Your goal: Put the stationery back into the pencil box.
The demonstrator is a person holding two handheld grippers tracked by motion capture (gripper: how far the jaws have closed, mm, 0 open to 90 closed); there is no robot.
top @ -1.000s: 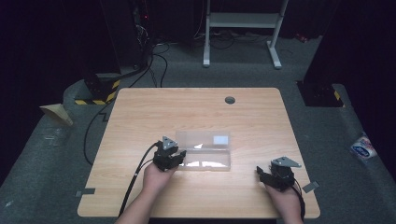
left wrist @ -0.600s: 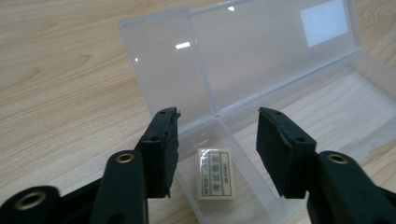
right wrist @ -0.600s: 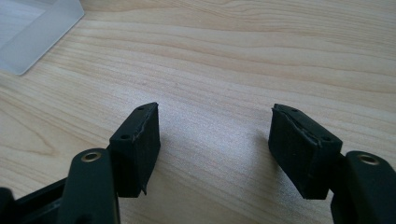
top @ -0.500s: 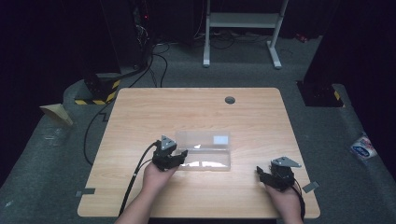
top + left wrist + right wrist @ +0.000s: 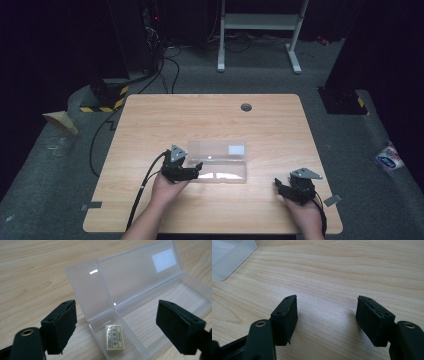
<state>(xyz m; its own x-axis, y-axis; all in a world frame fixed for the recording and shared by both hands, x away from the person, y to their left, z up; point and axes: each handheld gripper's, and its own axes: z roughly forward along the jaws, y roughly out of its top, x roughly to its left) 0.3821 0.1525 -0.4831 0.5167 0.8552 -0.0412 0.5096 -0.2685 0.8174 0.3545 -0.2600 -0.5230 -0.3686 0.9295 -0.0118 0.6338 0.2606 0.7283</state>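
— Looking from the high view, where's the clear box [image 5: 218,161]?
— Lying open mid-table [image 5: 210,120], toward the near edge.
— Left gripper [image 5: 117,322] view?
— Jaws apart, an eraser [image 5: 114,337] in the box's end compartment.
— Right gripper [image 5: 327,320] view?
— Jaws apart over bare wood.

Looking along my left claw [image 5: 115,322], I see a small cream eraser [image 5: 114,337] lying in the end compartment of the clear plastic case [image 5: 140,290]. Its wrapper carries a framed line of dark characters, Chinese by the look of them, with a smaller line beneath (too fine for me to make out either). On the open lid sits a white label [image 5: 163,260], blank as far as I can tell. In the high view a blue and white packet [image 5: 389,158] lies on the floor to the right of the worktop [image 5: 210,120]; its printing is too small to read.
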